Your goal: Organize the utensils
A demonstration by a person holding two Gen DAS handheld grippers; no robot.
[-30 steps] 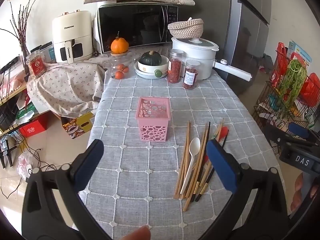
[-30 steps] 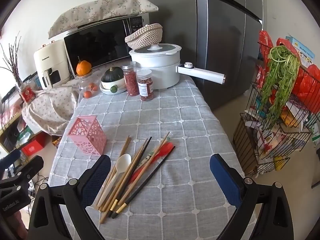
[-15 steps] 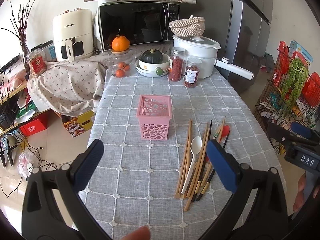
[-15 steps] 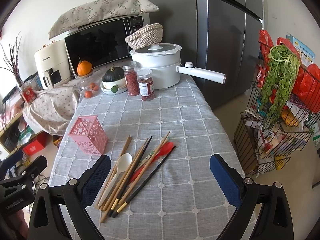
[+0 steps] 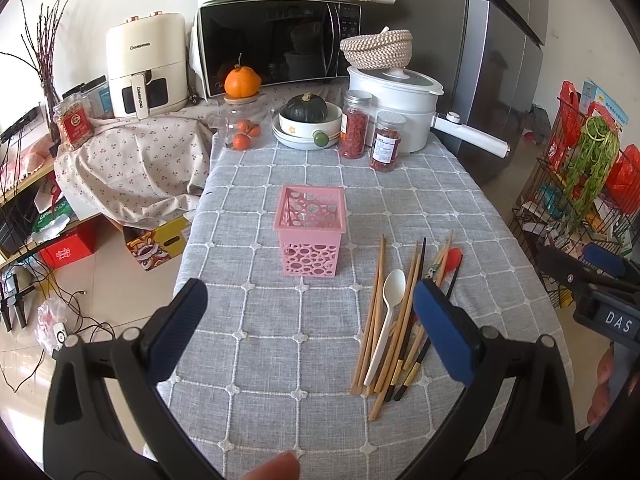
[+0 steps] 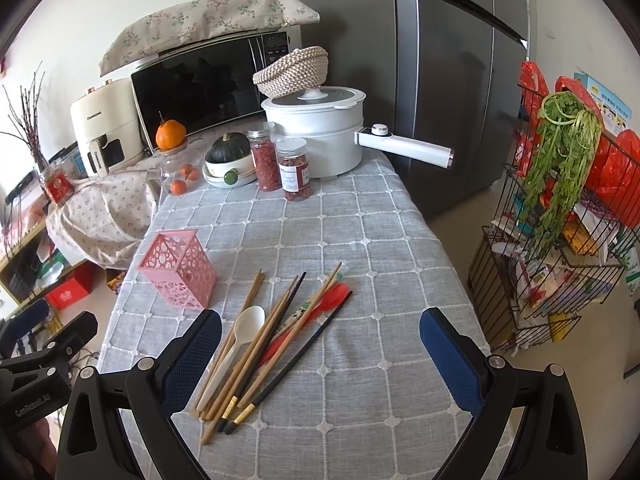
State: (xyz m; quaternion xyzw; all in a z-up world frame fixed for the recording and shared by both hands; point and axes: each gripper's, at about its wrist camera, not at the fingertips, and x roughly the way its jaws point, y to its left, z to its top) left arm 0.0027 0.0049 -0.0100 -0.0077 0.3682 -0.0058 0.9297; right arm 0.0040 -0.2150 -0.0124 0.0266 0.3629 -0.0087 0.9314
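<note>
A pink perforated utensil holder (image 5: 311,231) (image 6: 179,275) stands empty and upright on the grey checked tablecloth (image 5: 280,340). To its right lies a loose pile of wooden and black chopsticks (image 5: 376,312) (image 6: 256,344), a white spoon (image 5: 387,312) (image 6: 239,343) and a red spoon (image 5: 452,259) (image 6: 326,300). My left gripper (image 5: 306,322) is open and empty above the near table, in front of the holder. My right gripper (image 6: 320,354) is open and empty above the near ends of the utensils; it also shows in the left wrist view (image 5: 600,280).
At the table's far end stand two red-filled jars (image 5: 368,134), a white pot with a long handle (image 5: 400,104), a bowl holding a green squash (image 5: 308,120) and small oranges (image 5: 244,136). A microwave (image 5: 276,46) and air fryer (image 5: 146,66) sit behind. A wire rack (image 6: 560,240) stands right of the table.
Both grippers have stayed open and empty. The left gripper has moved slightly forward and right; the table objects have not moved.
</note>
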